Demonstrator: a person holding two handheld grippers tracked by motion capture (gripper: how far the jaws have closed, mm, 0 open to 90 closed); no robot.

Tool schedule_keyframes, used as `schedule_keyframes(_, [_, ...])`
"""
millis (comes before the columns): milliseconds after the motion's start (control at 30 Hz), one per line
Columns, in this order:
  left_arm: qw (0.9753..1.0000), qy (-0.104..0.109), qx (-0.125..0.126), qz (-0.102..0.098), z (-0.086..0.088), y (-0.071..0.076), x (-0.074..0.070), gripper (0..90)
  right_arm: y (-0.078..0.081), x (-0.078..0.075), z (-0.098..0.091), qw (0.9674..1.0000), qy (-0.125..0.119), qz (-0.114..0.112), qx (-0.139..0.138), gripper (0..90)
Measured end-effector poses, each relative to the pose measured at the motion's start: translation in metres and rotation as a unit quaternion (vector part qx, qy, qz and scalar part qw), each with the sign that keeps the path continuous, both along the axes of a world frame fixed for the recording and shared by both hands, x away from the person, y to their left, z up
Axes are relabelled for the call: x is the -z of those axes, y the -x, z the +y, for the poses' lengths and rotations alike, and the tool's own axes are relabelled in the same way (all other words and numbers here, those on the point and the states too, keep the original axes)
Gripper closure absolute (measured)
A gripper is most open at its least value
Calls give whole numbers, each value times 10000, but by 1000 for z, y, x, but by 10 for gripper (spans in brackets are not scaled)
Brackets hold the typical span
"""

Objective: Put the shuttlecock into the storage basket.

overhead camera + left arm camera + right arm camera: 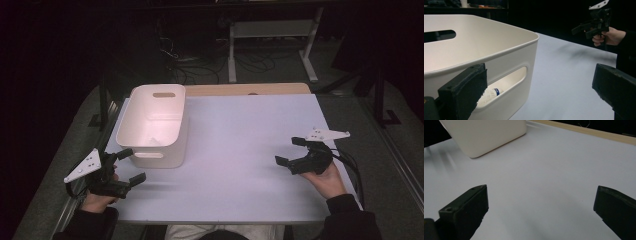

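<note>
Here, holding the left gripper [131, 166] wide apart and empty just beside the near wall of the white bin [170, 129] at the left, with a shuttlecock [491, 93] inside, and the right gripper [291, 151] wide too, risking pushing the light bin away.

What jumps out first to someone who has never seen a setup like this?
A white bin stands at the far left of the pale table. Near the table's side edges, the left gripper and right gripper are held open. Through the bin's handle slot, a white shuttlecock shows.
</note>
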State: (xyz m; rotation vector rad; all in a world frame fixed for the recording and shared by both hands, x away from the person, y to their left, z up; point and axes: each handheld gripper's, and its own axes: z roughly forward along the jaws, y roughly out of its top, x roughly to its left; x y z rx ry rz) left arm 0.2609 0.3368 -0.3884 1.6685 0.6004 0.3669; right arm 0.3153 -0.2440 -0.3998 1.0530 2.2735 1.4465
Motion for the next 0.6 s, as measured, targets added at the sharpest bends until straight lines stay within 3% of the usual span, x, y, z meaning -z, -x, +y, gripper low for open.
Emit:
schedule_keyframes(433, [10000,2,-6,-2,0,0,0,0,18,15,-18,9998,36,-96,179,0])
schedule_keyframes(600, [10000,9,-6,-2,0,0,0,0,22,16,-22,9996,-55,-133,224,0])
